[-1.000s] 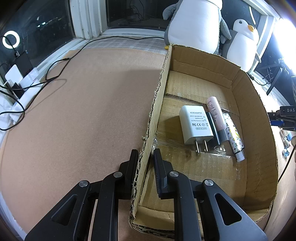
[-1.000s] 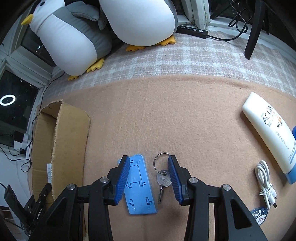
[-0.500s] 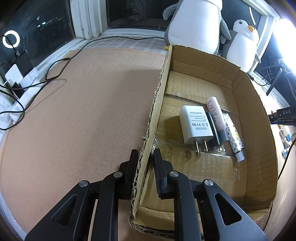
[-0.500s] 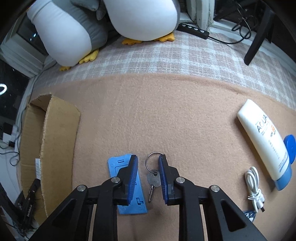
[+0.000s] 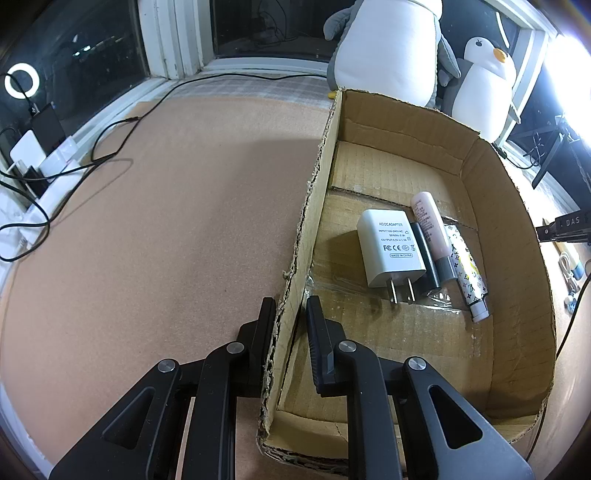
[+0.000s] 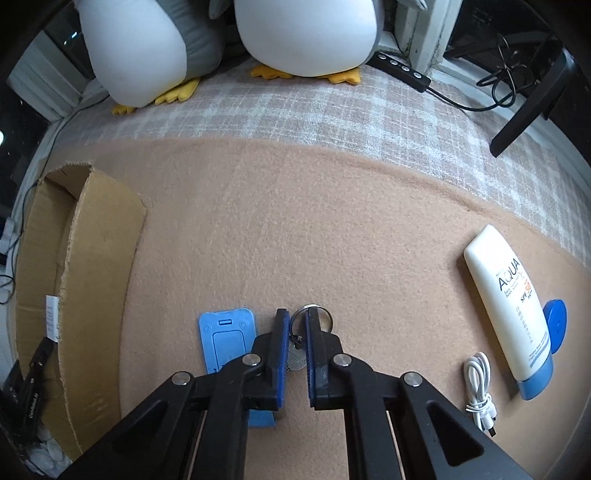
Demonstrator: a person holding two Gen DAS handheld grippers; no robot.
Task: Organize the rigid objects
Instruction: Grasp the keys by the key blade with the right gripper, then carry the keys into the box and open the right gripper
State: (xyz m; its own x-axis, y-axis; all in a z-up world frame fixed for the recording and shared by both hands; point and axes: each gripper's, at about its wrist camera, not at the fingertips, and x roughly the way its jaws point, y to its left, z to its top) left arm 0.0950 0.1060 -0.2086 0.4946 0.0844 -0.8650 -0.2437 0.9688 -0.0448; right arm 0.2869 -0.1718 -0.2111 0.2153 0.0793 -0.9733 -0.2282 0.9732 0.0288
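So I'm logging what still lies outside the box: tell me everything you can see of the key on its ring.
The key is small, flat, dull grey metal, hanging on a thin silver split ring. It lies flat on the tan felt mat, beside the blue plastic plate. The right gripper has shut on it: the blue pads press the ring and the key's head from both sides. The blade is hidden under the fingers.

One box (image 5: 498, 206) holds one charger (image 5: 391, 251) and three tubes (image 5: 430, 229). Outside lie one key (image 6: 295, 356), one cable (image 6: 480, 391), one sunscreen tube (image 6: 509, 302). Two toy penguins (image 6: 303, 33) sit behind.
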